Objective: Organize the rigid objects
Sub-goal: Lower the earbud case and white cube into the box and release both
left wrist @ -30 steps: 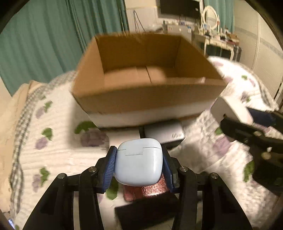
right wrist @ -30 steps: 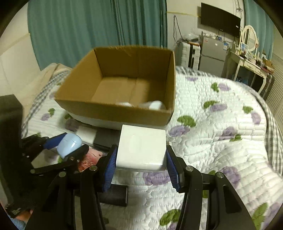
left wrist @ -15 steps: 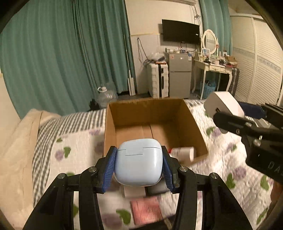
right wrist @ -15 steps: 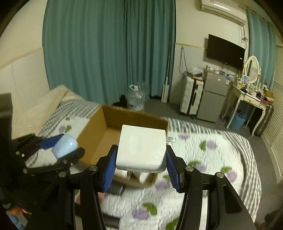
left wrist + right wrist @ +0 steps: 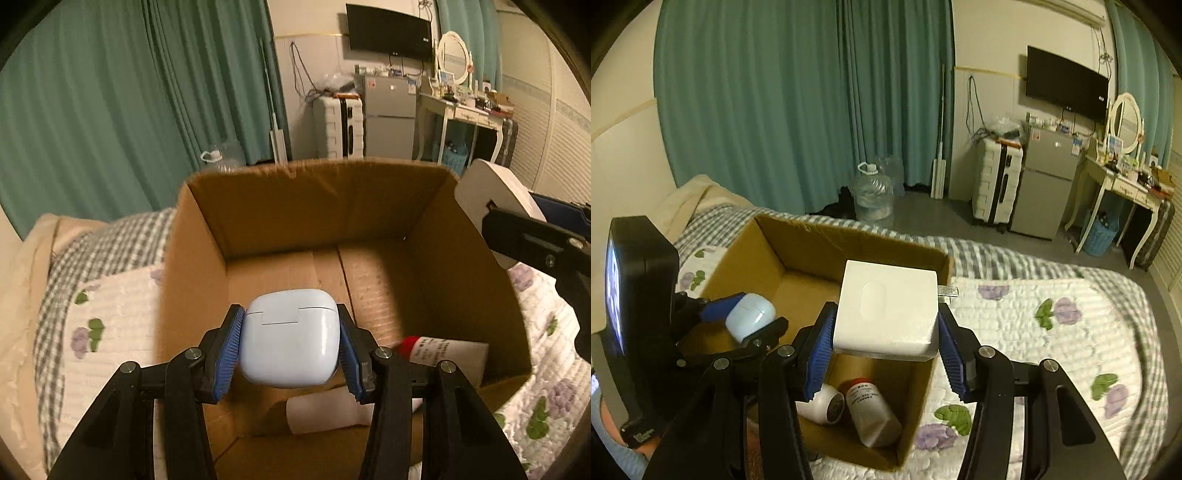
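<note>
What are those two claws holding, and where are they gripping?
Left gripper pinches a pale blue earbud case by its sides; right gripper clamps a white charger block by its sides.

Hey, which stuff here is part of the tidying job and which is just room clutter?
Job: light blue earbud case in the left gripper; white charger block in the right gripper; cardboard box; two bottles inside it.

Clutter: water jug, suitcase, fridge, TV.

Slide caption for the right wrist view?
Right hand-held gripper holds white charger over cardboard box containing two bottles.
</note>
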Demonstrator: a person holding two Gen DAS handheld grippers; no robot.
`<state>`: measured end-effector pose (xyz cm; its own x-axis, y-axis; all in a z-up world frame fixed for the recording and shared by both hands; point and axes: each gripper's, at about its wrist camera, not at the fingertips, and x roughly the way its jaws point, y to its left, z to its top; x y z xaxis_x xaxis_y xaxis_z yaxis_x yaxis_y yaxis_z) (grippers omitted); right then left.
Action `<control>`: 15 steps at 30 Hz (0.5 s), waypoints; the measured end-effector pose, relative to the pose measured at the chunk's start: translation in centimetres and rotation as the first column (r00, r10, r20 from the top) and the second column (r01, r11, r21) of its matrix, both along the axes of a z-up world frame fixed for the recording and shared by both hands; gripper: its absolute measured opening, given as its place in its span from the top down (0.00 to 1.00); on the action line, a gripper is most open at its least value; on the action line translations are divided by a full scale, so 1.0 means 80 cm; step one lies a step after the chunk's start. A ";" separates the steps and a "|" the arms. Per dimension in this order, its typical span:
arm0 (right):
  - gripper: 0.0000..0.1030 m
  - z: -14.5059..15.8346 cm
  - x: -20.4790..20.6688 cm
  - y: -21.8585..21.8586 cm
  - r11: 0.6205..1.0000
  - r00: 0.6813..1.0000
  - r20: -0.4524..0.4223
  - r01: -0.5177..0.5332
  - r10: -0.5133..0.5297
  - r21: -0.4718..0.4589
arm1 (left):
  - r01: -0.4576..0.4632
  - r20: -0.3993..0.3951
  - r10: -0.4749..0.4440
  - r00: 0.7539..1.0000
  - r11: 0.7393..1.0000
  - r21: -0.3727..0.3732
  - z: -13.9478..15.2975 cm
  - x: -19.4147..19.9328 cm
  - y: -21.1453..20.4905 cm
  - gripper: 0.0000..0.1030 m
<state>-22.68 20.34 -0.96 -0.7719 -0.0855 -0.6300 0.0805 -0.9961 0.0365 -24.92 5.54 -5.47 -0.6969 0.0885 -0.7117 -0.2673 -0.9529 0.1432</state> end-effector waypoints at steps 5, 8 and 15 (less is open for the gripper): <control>0.49 -0.006 -0.012 0.001 1.000 1.000 -0.002 -0.003 0.003 0.003 | 0.029 -0.044 -0.028 0.999 1.000 0.006 0.003 0.002 -0.001 0.47; 0.49 -0.005 -0.015 -0.005 1.000 1.000 -0.012 -0.002 0.002 -0.005 | 0.030 -0.063 -0.029 0.998 0.999 0.017 0.009 0.000 0.001 0.37; 0.21 0.003 -0.019 0.001 0.999 0.999 -0.054 -0.004 0.001 -0.041 | 0.040 -0.091 -0.037 0.995 0.999 0.025 0.022 0.011 -0.003 0.36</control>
